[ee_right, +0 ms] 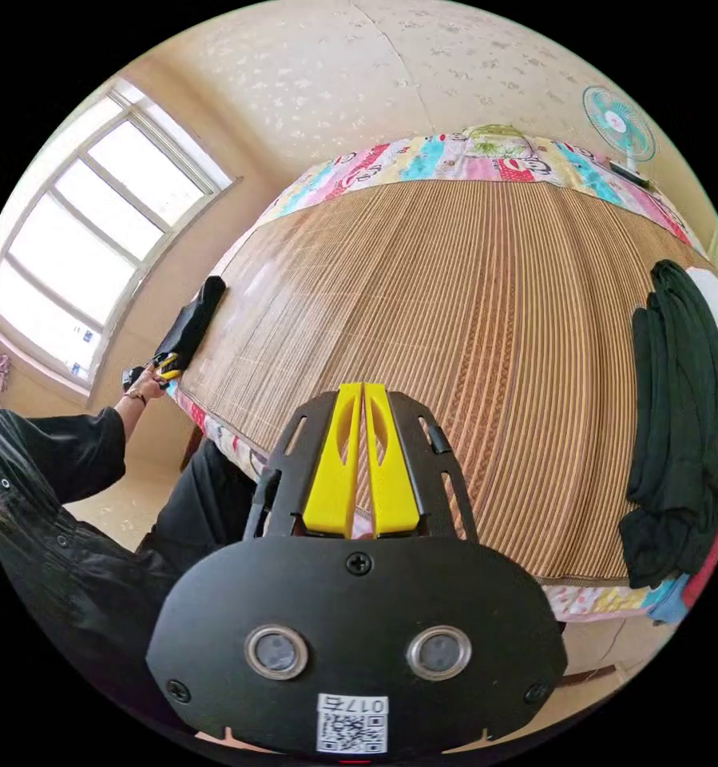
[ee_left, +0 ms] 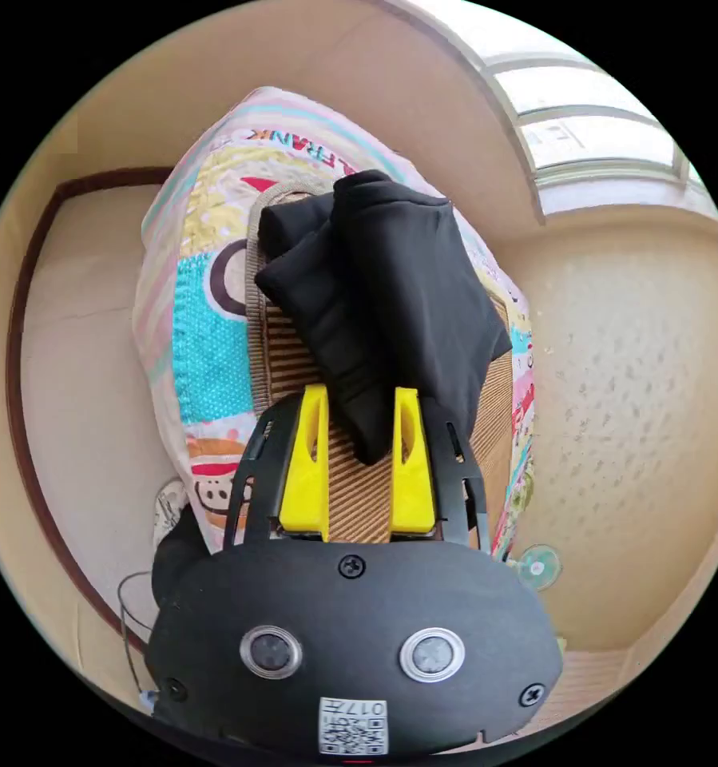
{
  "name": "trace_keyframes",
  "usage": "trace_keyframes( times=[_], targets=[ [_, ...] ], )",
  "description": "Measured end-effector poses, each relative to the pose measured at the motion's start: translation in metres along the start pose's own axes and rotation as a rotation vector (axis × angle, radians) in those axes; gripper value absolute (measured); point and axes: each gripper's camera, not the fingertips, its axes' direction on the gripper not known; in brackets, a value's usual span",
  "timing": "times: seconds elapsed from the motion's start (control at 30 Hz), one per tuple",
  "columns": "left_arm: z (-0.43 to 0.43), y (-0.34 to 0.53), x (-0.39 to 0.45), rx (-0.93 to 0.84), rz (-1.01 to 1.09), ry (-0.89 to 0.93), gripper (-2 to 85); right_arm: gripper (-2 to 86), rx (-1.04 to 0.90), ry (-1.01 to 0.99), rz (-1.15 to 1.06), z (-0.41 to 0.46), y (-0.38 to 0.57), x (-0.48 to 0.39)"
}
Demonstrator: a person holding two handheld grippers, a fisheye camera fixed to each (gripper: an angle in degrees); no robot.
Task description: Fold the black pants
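Observation:
The black pants lie folded into a thick bundle on the striped bamboo mat. My left gripper is open, its yellow jaws standing apart on either side of the bundle's near corner without pressing it. In the right gripper view the same pants rest at the mat's far left edge, with the left gripper at their near end in a person's hand. My right gripper is shut with nothing between its jaws, hovering over the near edge of the mat.
A pile of dark clothes sits on the mat's right side. A colourful cartoon sheet hangs over the bed's sides. A window, a small fan and a person's dark sleeve are around the bed.

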Motion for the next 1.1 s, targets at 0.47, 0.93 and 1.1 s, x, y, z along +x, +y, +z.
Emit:
trace_keyframes(
  times=[0.47,0.93,1.1],
  targets=[
    [-0.167,-0.062,0.283,-0.443,0.757,0.579,0.9,4.6,0.119,-0.157,-0.124,-0.123,-0.106,-0.246],
    [-0.201,0.143,0.399,-0.777,1.311,0.584,2.0,8.1,0.061,-0.44,-0.48,-0.093,-0.165,-0.292],
    [-0.285,0.13,0.412,-0.623,1.418,0.639,3.5,6.4,0.27,-0.727,-0.421,-0.176,-0.159,-0.219]
  ],
)
